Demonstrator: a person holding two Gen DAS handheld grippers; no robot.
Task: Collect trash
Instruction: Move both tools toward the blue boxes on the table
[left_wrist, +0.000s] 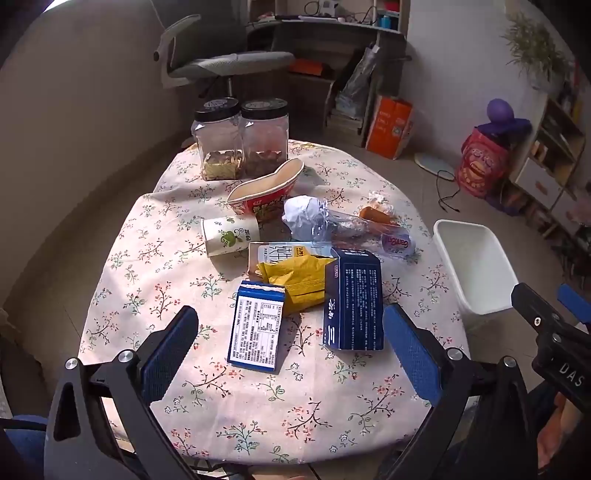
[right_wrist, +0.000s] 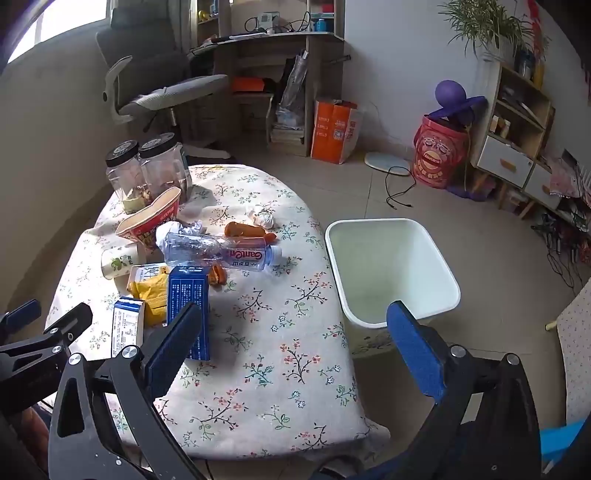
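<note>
Trash heaped at the middle of the round table (left_wrist: 258, 406), on its floral cloth: a small blue-and-white carton (left_wrist: 256, 326) lying flat nearest, a dark blue box (left_wrist: 354, 301) standing just right of it, a crumpled yellow wrapper (left_wrist: 295, 277) wedged between and behind them over a flat milk carton (left_wrist: 280, 253). Farther back, a paper cup (left_wrist: 229, 236) on its side, a squashed red noodle bowl (left_wrist: 264, 194) tipped over, a crushed clear bottle (left_wrist: 351, 229) lying across toward the right, a wad of white paper (left_wrist: 304, 214) at its left end, an orange wrapper (left_wrist: 378, 216) beyond. Likely all dumped close together to keep every piece within easy reach.

Off the right edge, on the floor just beside the table, a white bin (right_wrist: 391, 269), empty and mouth up, placed for short drops.

At the far left, two black-lidded jars (left_wrist: 240, 138), upright and apparently not trash.

Left gripper (left_wrist: 291, 354) spread wide, hovering tilted down over the near cartons, holding nothing. Right gripper (right_wrist: 295, 350) likewise spread wide and empty, over the table's near right edge, between heap and bin. Nothing collected yet, judging by the bare bin.
</note>
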